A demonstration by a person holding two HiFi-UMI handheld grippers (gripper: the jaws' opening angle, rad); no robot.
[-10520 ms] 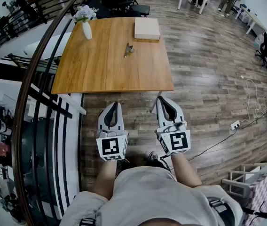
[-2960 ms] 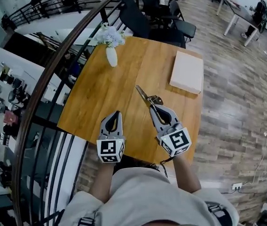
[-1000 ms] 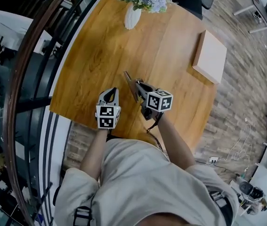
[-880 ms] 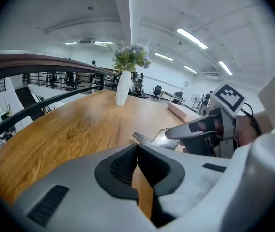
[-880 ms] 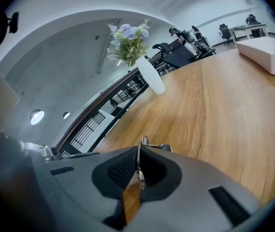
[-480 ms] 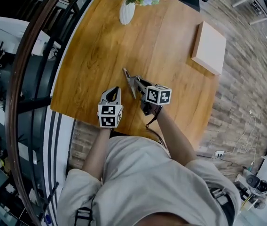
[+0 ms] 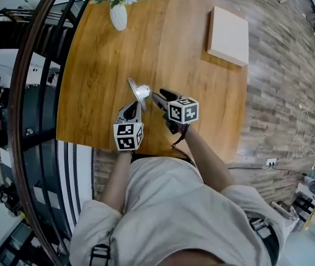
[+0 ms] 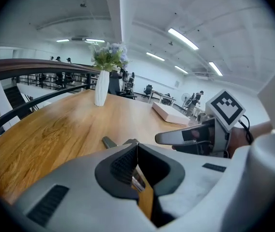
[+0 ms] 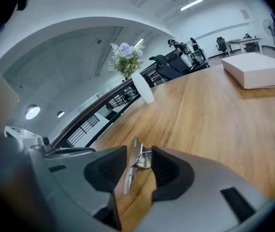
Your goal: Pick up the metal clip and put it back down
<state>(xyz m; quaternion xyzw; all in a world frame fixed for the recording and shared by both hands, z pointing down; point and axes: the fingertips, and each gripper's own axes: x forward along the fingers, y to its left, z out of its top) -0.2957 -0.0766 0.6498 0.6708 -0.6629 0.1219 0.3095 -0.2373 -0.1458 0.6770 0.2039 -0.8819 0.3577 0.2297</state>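
The metal clip [image 7: 139, 90] is a silver lever clip on the wooden table [image 7: 179, 65], near the front edge. In the right gripper view the clip [image 9: 135, 164] sits loose between the pads, which stand apart from it. My right gripper [image 7: 157, 97] is open; its jaws have just been opening, with the clip still in the gap. My left gripper [image 7: 137, 105] is shut just below the clip, its pads meeting with nothing held [image 8: 136, 148]. From the left gripper view, the clip's tip [image 8: 109, 141] pokes out beyond the jaws and the right gripper [image 8: 176, 137] reaches in from the right.
A white vase of flowers [image 7: 118, 15] stands at the table's far left. A flat pale box [image 7: 228, 28] lies at the far right. A curved railing [image 7: 32, 93] runs along the left of the table. The table's near edge [image 7: 146, 151] is right under my hands.
My right gripper's jaws have spread and let go of the clip, which now lies on the table at its tips. Both hands shifted slightly across the table.
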